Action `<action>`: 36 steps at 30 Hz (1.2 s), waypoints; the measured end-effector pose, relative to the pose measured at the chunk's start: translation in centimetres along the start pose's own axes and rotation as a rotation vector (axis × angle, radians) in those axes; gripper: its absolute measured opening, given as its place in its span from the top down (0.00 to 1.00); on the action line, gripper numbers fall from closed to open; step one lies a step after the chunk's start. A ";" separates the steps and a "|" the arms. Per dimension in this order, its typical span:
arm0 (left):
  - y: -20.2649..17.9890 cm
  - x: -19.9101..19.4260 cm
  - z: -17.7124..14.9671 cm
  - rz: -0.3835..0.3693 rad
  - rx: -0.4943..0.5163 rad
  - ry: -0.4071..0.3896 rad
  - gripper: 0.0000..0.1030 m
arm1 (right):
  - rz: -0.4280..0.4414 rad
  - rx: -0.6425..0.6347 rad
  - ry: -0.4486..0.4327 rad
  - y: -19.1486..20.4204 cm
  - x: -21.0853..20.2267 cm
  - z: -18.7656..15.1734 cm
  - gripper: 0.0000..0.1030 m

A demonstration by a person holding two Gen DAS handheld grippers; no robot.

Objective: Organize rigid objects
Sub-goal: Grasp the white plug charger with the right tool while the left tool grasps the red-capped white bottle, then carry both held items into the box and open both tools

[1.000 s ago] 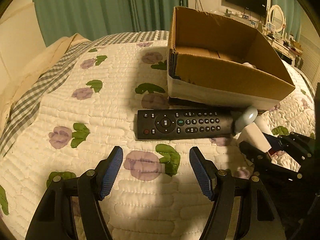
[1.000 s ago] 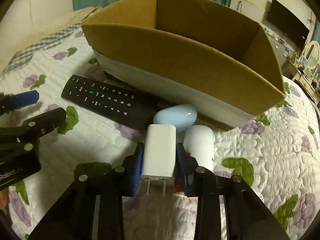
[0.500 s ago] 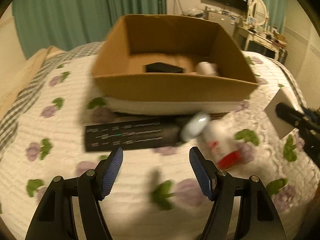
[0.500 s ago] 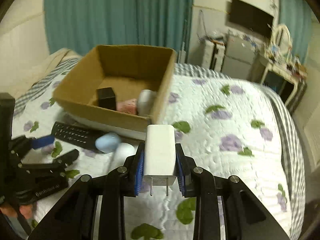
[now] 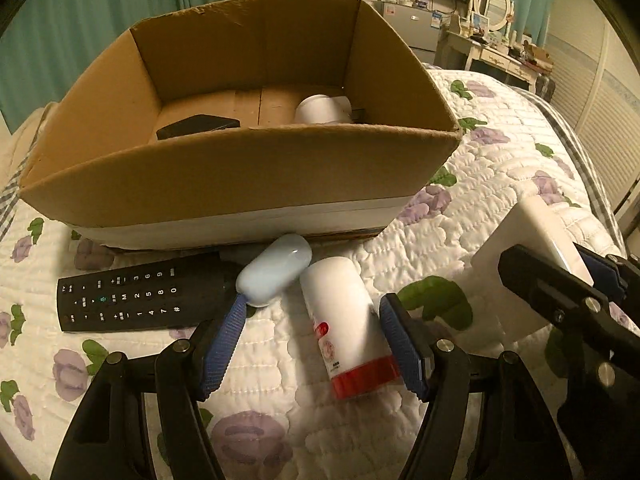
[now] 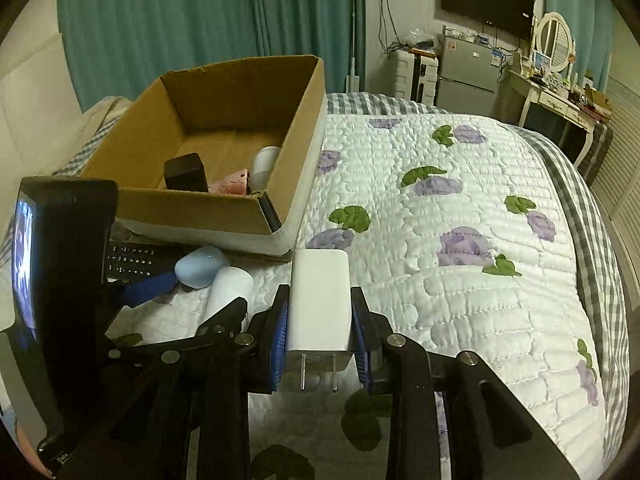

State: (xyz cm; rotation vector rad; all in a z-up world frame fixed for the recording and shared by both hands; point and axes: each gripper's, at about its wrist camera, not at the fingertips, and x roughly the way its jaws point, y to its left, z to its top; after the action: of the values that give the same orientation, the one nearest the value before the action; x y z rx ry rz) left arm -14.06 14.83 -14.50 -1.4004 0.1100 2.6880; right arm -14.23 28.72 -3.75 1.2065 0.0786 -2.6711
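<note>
The sorting looks partly done, judging by how things lie. The box [image 5: 240, 176], ahead of both tongs on the bed [image 6: 460, 300], already holds a black block [image 6: 186, 172], a pink item [image 6: 232, 184] and a white rounded thing [image 6: 264, 162], three in all as far as its walls let me see.

The right tongs [image 6: 320, 332] are clamped on one white charger [image 6: 319, 300], prongs pointing back toward the camera, held above the quilt to the right of the box's near corner. It has not yet gone in.

The left tongs [image 5: 312, 344] stand wide apart with nothing gripped. One white bottle [image 5: 348, 320] with a red cap lies between their fingers, seemingly touching the right one, red end nearest the camera. Just beyond the left fingertip sits one pale blue case [image 5: 276, 276], touching the bottle's far end. One remote [image 5: 136, 296] lies further left, against the foot of the box.

So four things are left to put away: the charger in hand, then the bottle, case and remote.
</note>
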 end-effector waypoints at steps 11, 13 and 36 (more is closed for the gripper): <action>-0.1 0.5 -0.5 -0.119 -0.029 0.031 0.63 | -0.002 0.007 -0.011 0.1 -0.8 0.1 0.74; 0.2 -0.6 -0.6 -0.106 -0.026 0.001 0.65 | -0.003 0.005 -0.019 0.2 -1.0 0.2 0.74; 7.1 -14.4 6.4 0.000 -0.028 -0.345 0.65 | 0.104 -0.137 -0.241 4.5 -7.6 9.4 0.74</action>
State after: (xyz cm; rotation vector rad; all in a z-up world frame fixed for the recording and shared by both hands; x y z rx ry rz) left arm -11.96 7.63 1.10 -0.9213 0.0436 2.8917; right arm -15.31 24.39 8.29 0.8198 0.1542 -2.6480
